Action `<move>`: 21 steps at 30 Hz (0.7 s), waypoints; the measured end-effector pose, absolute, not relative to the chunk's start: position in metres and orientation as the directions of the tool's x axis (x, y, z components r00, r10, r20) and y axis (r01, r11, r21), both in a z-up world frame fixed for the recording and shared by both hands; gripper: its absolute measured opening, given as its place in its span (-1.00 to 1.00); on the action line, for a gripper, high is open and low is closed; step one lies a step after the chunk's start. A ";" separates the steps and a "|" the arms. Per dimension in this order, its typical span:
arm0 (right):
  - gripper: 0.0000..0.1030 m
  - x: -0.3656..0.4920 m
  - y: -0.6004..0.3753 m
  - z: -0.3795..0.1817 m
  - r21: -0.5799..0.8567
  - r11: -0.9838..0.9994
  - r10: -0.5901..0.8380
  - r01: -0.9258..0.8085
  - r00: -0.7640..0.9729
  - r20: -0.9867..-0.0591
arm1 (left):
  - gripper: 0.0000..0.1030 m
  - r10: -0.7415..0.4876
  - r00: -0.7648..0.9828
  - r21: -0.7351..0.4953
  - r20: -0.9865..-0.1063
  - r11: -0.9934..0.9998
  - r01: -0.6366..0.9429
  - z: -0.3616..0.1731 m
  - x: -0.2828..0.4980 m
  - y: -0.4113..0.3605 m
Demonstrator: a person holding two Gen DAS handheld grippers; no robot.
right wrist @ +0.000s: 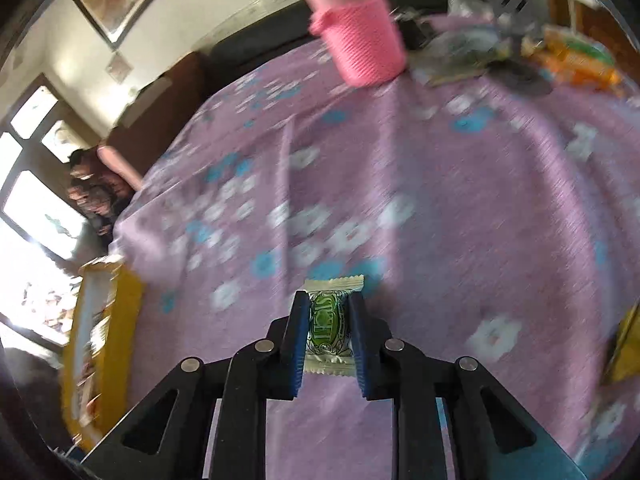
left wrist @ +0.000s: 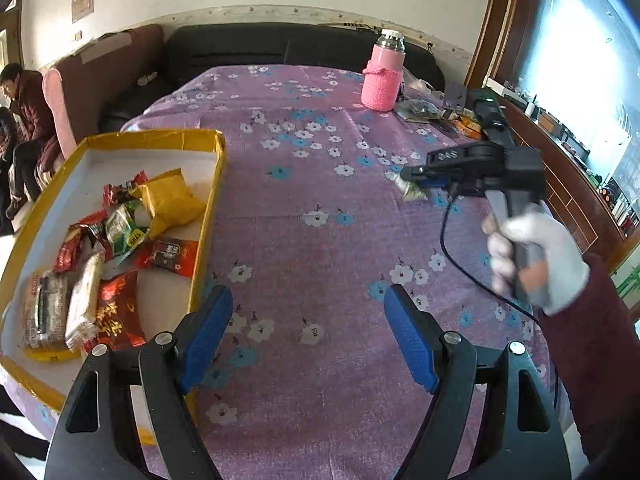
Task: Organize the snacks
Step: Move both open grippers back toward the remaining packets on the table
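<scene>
A yellow-rimmed box (left wrist: 210,200) at the left of the purple flowered table holds several wrapped snacks (left wrist: 120,240). My left gripper (left wrist: 310,300) is open and empty, low over the cloth just right of the box. My right gripper (right wrist: 330,304) is shut on a small green and cream snack packet (right wrist: 327,326) and holds it above the cloth. In the left wrist view the right gripper (left wrist: 408,180) hangs over the table's right middle with the packet (left wrist: 412,192) at its tip. The box shows blurred at the left in the right wrist view (right wrist: 120,304).
A pink bottle in a knitted sleeve (left wrist: 382,76) stands at the far right of the table, next to clutter and orange packets (left wrist: 468,126). A dark sofa (left wrist: 280,48) lies behind. People sit at the far left (left wrist: 24,120). A cabinet (left wrist: 568,184) runs along the right.
</scene>
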State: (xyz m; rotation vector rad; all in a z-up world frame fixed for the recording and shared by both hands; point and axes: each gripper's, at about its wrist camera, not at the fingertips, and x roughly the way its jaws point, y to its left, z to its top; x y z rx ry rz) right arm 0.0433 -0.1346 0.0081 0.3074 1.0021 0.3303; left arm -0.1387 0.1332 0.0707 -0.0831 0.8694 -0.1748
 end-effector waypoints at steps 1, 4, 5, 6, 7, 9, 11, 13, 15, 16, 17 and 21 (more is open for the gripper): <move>-0.61 0.039 -0.133 0.008 0.418 0.896 0.437 -0.152 0.473 -0.765 | 0.52 -0.196 0.626 -0.154 -0.755 0.981 0.121 0.070 -0.138 0.134; -0.55 0.012 -0.135 0.016 0.501 0.827 0.561 -0.254 0.408 -0.720 | 0.52 -0.217 0.618 -0.171 -0.756 0.976 0.134 0.068 -0.138 0.133; -0.52 0.005 -0.144 0.022 0.496 0.831 0.555 -0.252 0.435 -0.709 | 0.52 -0.217 0.618 -0.170 -0.756 0.976 0.134 0.068 -0.138 0.134; -0.37 -0.005 -0.160 0.031 0.480 0.845 0.531 -0.237 0.483 -0.696 | 0.52 -0.218 0.617 -0.174 -0.756 0.976 0.133 0.067 -0.137 0.134; -0.13 -0.012 -0.177 0.039 0.458 0.864 0.493 -0.209 0.537 -0.684 | 0.52 -0.225 0.614 -0.184 -0.757 0.974 0.131 0.066 -0.135 0.135; 0.22 -0.026 -0.225 0.055 0.374 0.923 0.334 -0.089 0.669 -0.664 | 0.52 -0.248 0.602 -0.211 -0.759 0.968 0.134 0.064 -0.133 0.135; 0.35 -0.033 -0.264 0.061 0.313 0.949 0.189 0.041 0.722 -0.665 | 0.52 -0.275 0.585 -0.239 -0.763 0.961 0.139 0.060 -0.131 0.131; 0.35 -0.037 -0.293 0.055 0.343 0.932 0.159 0.119 0.714 -0.682 | 0.52 -0.296 0.568 -0.257 -0.768 0.955 0.149 0.056 -0.128 0.126; 0.35 -0.040 -0.312 0.043 0.405 0.901 0.192 0.156 0.694 -0.694 | 0.52 -0.305 0.556 -0.262 -0.773 0.952 0.159 0.055 -0.126 0.118; 0.35 -0.039 -0.314 0.039 0.408 0.899 0.196 0.161 0.686 -0.701 | 0.52 -0.306 0.553 -0.261 -0.775 0.952 0.161 0.055 -0.126 0.116; 0.35 -0.035 -0.312 0.034 0.412 0.897 0.206 0.159 0.675 -0.709 | 0.52 -0.307 0.551 -0.259 -0.776 0.952 0.165 0.056 -0.126 0.113; 0.35 -0.016 -0.301 0.017 0.430 0.887 0.231 0.171 0.642 -0.731 | 0.52 -0.299 0.557 -0.240 -0.775 0.954 0.178 0.061 -0.130 0.105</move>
